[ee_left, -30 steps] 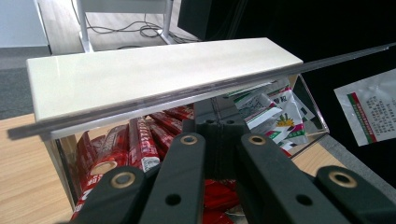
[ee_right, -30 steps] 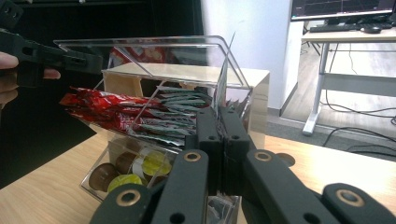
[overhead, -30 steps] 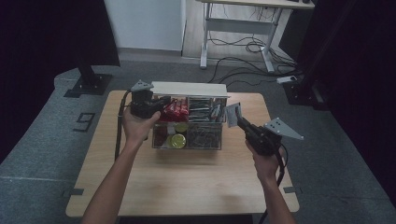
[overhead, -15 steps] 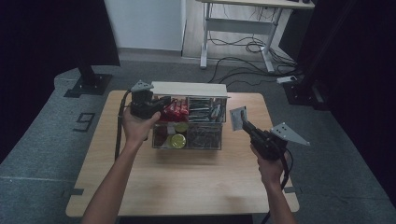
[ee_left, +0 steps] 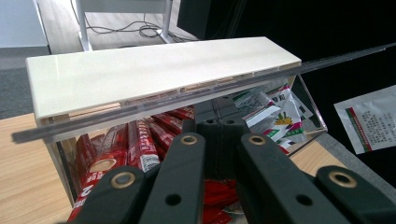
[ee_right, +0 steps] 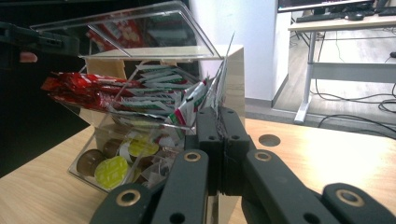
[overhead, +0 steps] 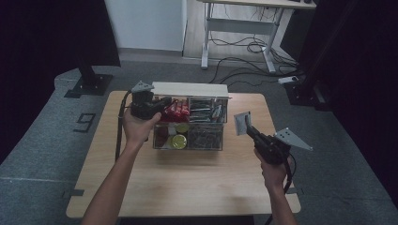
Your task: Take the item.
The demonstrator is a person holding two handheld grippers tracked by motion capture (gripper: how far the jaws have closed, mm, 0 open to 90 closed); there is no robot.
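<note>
In the high view, the right gripper (overhead: 245, 125) is holding a small white packet (overhead: 241, 123) up in the air, just beside the right end of the clear box (overhead: 190, 123) on the wooden table (overhead: 187, 173). The left gripper (overhead: 162, 104) is sitting at the box's left top edge. In the left gripper view, its jaws are closed on the thin clear lid (ee_left: 154, 105), holding it up over the red stick packs (ee_left: 135, 144). In the right gripper view, the jaws are pinched shut on the packet (ee_right: 224, 79), seen edge-on. The packet is probably light, thin and bendy, so pinching 1 flat edge gently seems best.
</note>
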